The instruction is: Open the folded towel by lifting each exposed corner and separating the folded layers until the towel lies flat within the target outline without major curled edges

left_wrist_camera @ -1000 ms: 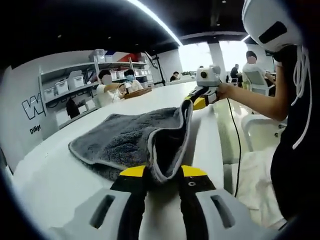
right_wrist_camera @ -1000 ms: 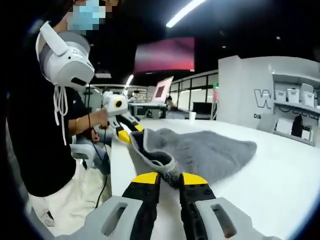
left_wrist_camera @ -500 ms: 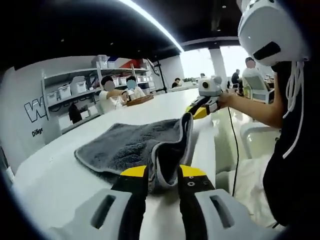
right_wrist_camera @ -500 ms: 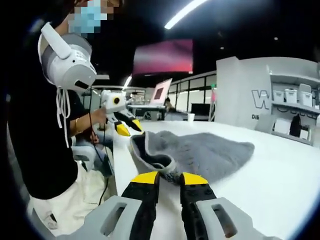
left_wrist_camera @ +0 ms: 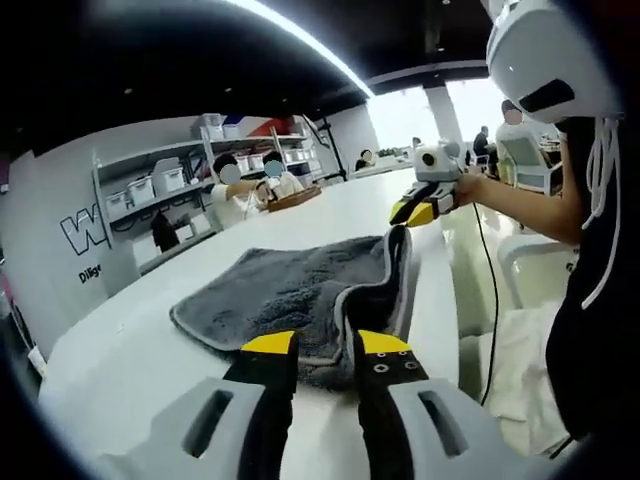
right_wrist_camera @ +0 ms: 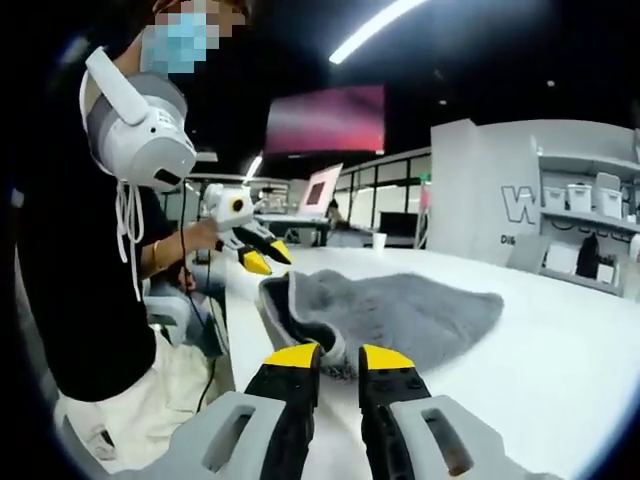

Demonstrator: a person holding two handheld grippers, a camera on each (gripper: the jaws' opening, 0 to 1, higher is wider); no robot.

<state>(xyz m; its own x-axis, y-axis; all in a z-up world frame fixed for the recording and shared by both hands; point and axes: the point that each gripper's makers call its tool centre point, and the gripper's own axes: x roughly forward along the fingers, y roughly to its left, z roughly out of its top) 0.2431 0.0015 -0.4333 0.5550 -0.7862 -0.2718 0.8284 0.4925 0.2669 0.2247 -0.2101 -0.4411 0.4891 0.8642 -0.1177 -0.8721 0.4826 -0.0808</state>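
Observation:
A grey towel (left_wrist_camera: 285, 290) lies partly folded on the white table (left_wrist_camera: 130, 350). Its near hem (left_wrist_camera: 345, 315) rises as a curled band. In the left gripper view, my left gripper (left_wrist_camera: 327, 345) is shut on the towel's near corner, the cloth pinched between the yellow-tipped jaws. The right gripper (left_wrist_camera: 412, 212) is held by a person's hand at the far end of that raised hem; whether it touches there I cannot tell. In the right gripper view, my right gripper (right_wrist_camera: 340, 358) is shut on the other corner of the towel (right_wrist_camera: 400, 310), and the left gripper (right_wrist_camera: 268, 258) hovers at the hem's far end.
The person (right_wrist_camera: 90, 280) stands at the table's edge wearing a white headset (right_wrist_camera: 135, 125). Shelves with white bins (left_wrist_camera: 150, 190) line the back wall, where people sit at a table (left_wrist_camera: 250, 180). A laptop (right_wrist_camera: 325, 185) stands farther along the table.
The raised hem has sunk lower toward the table and lies more stretched. The other gripper in each view has drifted slightly away from the hem's peak.

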